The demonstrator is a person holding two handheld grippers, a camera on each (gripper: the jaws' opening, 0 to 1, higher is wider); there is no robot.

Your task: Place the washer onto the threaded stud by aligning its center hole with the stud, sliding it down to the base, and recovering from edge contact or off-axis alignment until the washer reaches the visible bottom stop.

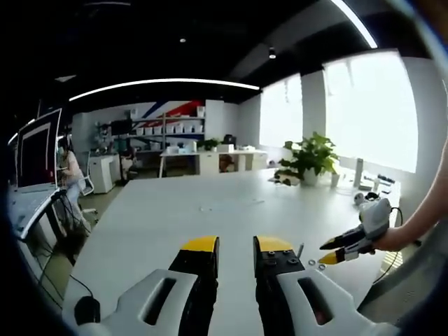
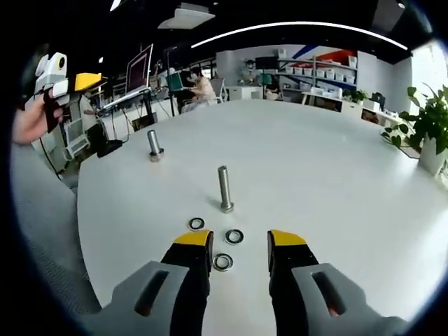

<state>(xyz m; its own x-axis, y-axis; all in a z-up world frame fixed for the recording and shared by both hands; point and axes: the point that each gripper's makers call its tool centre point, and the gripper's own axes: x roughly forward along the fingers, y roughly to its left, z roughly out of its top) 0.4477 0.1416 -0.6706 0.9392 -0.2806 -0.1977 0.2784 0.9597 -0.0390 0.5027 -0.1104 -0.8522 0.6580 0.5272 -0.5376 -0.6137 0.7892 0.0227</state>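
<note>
Right gripper view: right gripper [image 2: 239,245] spread, holding nothing, low centre of frame. Three washers on the white table [image 2: 329,175]; nearest washer [image 2: 222,262] lies flat between the jaw tips, the second washer [image 2: 234,236] and third washer [image 2: 197,224] just beyond. Threaded stud [image 2: 225,187] stands upright, long axis vertical, straight ahead past the washers. A second stud [image 2: 154,145] sits farther, upper left.

The right gripper is much the nearer. Left gripper [image 1: 236,245] has a narrow gap between its jaws and is empty. No legible writing.
</note>
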